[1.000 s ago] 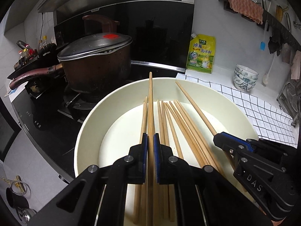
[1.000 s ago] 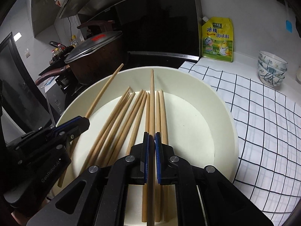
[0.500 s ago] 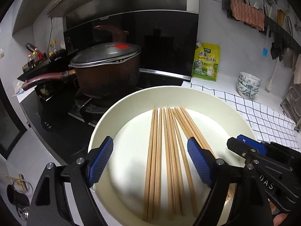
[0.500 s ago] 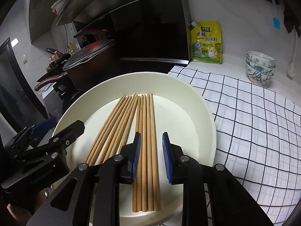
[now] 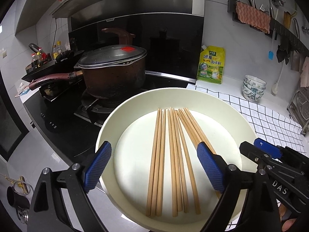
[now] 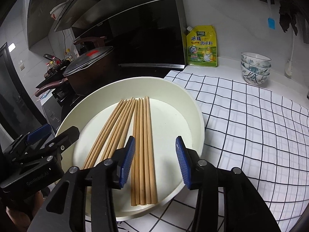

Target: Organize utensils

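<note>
Both grippers hang over the chopsticks with their fingers apart and nothing pinched. On the left gripper [image 5: 154, 166] the blue ribbed pads [image 5: 98, 166] stand wide, straddling most of the bundle without touching it; its jaws have just been opening. The right gripper [image 6: 155, 163] has also just been opening, less wide, with a few sticks lying below the gap.

Those chopsticks [image 5: 170, 160] are plain, pale-brown wooden sticks, slender and straight, lying flat on the floor of a large cream bowl [image 5: 216, 100]. They lie nearly parallel, fanned slightly at the far ends. In the right wrist view I count about ten: six slanting on the left [image 6: 114, 131] and four straight ones [image 6: 143, 150] beside them. The bowl stands partly on a white checked cloth [image 6: 251, 127], beside a stove.
</note>
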The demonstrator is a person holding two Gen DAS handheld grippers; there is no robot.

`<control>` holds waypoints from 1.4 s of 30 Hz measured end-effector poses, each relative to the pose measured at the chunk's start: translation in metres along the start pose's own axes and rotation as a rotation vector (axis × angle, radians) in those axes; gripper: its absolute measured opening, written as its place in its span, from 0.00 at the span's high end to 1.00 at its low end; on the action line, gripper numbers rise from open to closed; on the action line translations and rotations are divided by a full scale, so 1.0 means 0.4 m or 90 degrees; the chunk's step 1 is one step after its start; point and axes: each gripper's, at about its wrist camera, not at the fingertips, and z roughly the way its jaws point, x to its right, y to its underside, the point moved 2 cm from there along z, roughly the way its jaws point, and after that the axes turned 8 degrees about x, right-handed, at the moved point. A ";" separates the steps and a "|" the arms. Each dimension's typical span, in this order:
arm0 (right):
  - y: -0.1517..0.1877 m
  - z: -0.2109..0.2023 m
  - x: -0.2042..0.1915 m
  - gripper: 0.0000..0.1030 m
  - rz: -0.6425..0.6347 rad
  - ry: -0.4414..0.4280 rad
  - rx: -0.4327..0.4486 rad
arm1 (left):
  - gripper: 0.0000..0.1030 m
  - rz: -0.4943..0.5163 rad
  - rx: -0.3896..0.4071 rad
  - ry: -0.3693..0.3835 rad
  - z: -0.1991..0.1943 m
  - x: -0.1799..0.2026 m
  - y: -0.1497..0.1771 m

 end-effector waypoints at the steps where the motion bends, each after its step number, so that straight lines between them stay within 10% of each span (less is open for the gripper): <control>1: 0.001 -0.003 0.002 0.56 0.000 0.005 0.002 | 0.12 0.001 0.001 -0.001 -0.002 0.002 0.000; 13: 0.017 -0.047 0.031 0.36 0.013 0.034 0.019 | 0.06 0.001 0.012 -0.020 -0.030 0.000 0.004; 42: 0.025 -0.086 0.021 0.35 -0.001 0.048 0.030 | 0.06 -0.001 0.011 -0.042 -0.056 -0.009 0.006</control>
